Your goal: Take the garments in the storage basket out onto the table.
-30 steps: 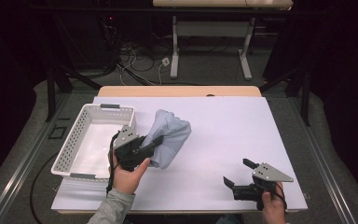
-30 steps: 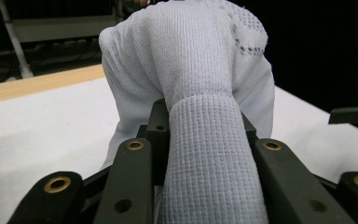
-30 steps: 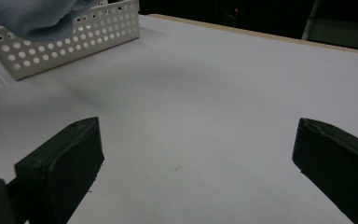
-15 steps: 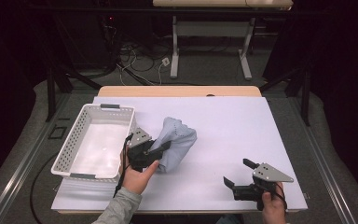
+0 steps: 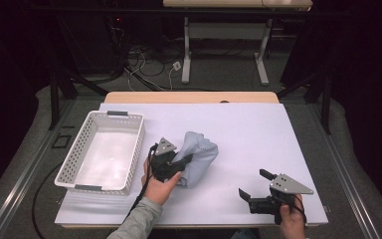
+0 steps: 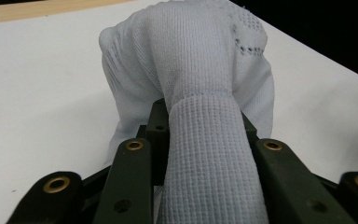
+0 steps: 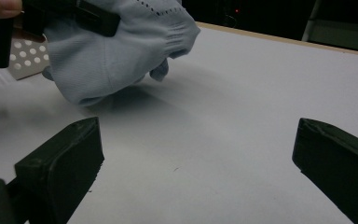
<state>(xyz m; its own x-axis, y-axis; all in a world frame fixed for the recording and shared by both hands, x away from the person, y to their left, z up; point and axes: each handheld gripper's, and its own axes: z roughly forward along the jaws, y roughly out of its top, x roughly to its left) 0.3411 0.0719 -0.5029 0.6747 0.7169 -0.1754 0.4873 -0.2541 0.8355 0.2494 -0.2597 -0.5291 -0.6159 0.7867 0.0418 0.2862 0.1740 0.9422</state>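
Right hand-held gripper [image 5: 252,185] rests low at the near right corner of the tabletop [image 5: 258,134], jaws spread wide, nothing between them; idle, aimed across toward the cloth

Left hand-held gripper [image 5: 183,163] sits left of centre, nearer the near edge, jaws clamped tight on a bunched fold of the cloth [image 5: 197,157]. In the left gripper view the knit fabric runs up between the jaws and balloons into a loose heap beyond

Cloth: pale blue-grey, crumpled, its lower edge seems to touch the tabletop, just right of the basket [image 5: 82,153]

Basket: white, perforated, along the left edge, nothing seen inside

Judgement: cloth is out on the tabletop and gripped, so pick-up is done. Left to do: release or spread it, likely with the right hand-held gripper taking a free edge. No flattening or fold yet visible
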